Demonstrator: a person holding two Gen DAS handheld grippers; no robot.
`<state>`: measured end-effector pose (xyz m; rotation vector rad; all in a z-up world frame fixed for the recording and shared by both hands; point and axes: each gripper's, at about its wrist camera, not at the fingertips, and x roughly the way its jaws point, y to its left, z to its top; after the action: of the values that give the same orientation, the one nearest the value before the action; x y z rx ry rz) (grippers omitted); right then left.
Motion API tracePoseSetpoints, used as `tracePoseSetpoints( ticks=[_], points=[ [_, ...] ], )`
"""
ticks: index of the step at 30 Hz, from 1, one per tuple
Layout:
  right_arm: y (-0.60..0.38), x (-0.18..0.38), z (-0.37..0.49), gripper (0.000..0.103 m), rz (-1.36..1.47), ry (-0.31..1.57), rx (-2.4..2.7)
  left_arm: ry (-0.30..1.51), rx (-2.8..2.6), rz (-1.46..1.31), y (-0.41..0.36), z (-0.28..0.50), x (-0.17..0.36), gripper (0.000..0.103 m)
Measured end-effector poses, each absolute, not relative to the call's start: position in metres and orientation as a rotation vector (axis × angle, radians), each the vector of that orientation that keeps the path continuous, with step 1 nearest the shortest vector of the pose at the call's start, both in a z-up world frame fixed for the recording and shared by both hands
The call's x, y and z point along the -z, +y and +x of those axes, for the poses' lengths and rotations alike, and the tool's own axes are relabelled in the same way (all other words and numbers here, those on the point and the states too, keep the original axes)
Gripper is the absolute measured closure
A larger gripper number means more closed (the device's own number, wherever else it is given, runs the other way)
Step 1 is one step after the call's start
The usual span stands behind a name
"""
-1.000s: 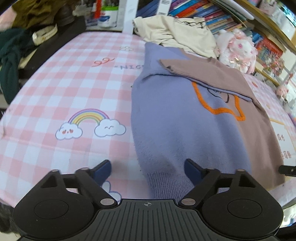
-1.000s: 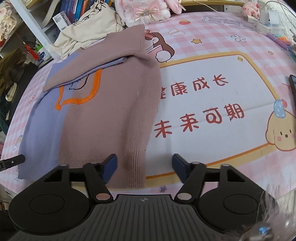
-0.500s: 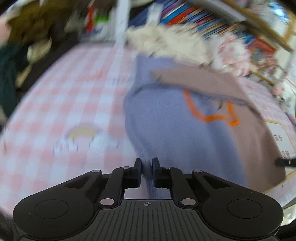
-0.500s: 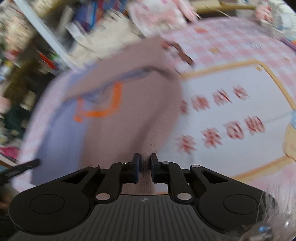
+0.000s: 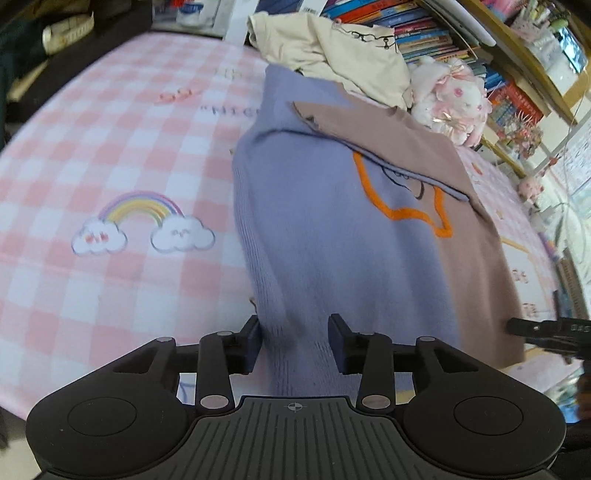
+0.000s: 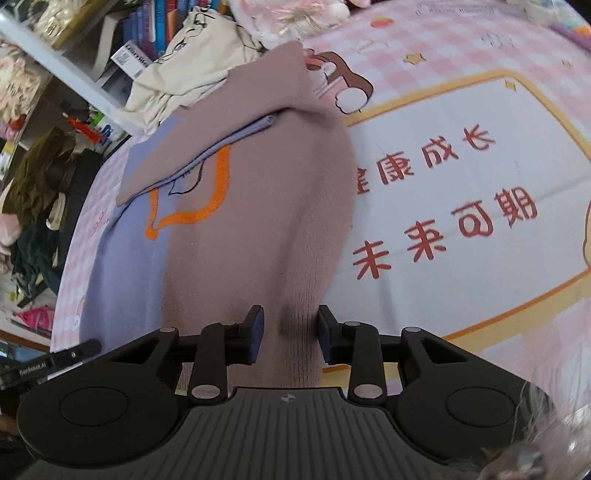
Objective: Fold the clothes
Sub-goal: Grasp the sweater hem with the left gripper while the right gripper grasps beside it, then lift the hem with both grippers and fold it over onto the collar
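A knit sweater, lilac on one half and mauve-brown on the other with an orange outline, lies on the pink checked cloth with a sleeve folded across its top. My left gripper stands over the lilac corner of the hem; its jaws are opening, with the ribbed hem bunched between them. My right gripper stands over the brown corner of the hem, and its jaws are opening too, with the brown rib rising between them. The right gripper's tip shows at the edge of the left wrist view.
A cream garment is heaped behind the sweater, with a pink plush toy beside it. Bookshelves line the back. Dark clothes hang past the far side. The cloth carries a printed panel with red characters.
Both grippers went from wide open to shut on the hem corners, and now their jaws have parted again. The hem corners stand bunched up between the jaws instead of lying flat.
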<state>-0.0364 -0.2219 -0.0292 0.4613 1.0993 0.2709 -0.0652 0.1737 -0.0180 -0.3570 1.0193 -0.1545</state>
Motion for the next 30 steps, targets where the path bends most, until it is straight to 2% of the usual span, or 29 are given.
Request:
tracePoseSetpoints(
  ticks=[3,4,5,6,7,10,15,23,26,27,28,30],
  points=[
    [-0.22,0.03,-0.036,0.073,0.471,1.099,-0.276,1.008,0.157,-0.391,0.175,-0.066,0.02,0.067],
    [-0.22,0.029,-0.036,0.077,0.467,1.1,-0.276,1.005,0.155,-0.404,0.176,-0.065,0.02,0.069],
    [-0.219,0.029,-0.036,0.084,0.463,1.1,-0.275,1.003,0.148,-0.413,0.177,-0.065,0.02,0.076],
    [-0.219,0.026,-0.037,0.092,0.454,1.077,-0.278,1.003,0.136,-0.415,0.177,-0.064,0.02,0.096],
    [-0.219,0.022,-0.039,0.092,0.446,1.054,-0.28,0.998,0.126,-0.417,0.178,-0.063,0.019,0.099],
    [-0.214,0.005,-0.046,0.092,0.414,0.955,-0.336,0.929,0.144,-0.456,0.181,-0.065,0.008,0.099],
    [-0.21,0.014,-0.037,0.092,0.411,1.026,-0.315,0.967,0.16,-0.426,0.177,-0.058,0.009,0.098],
    [-0.227,0.033,-0.036,0.079,0.53,1.085,-0.245,1.034,0.161,-0.505,0.19,-0.058,0.024,0.094],
    [-0.228,0.034,-0.034,0.08,0.548,1.073,-0.243,1.037,0.168,-0.535,0.193,-0.057,0.029,0.094],
    [-0.227,0.034,-0.033,0.082,0.549,1.076,-0.242,1.035,0.172,-0.547,0.194,-0.057,0.03,0.095],
    [-0.227,0.034,-0.032,0.091,0.549,1.078,-0.242,1.034,0.175,-0.557,0.196,-0.058,0.031,0.095],
    [-0.228,0.034,-0.033,0.092,0.551,1.086,-0.248,1.034,0.178,-0.571,0.197,-0.058,0.032,0.098]
  ],
)
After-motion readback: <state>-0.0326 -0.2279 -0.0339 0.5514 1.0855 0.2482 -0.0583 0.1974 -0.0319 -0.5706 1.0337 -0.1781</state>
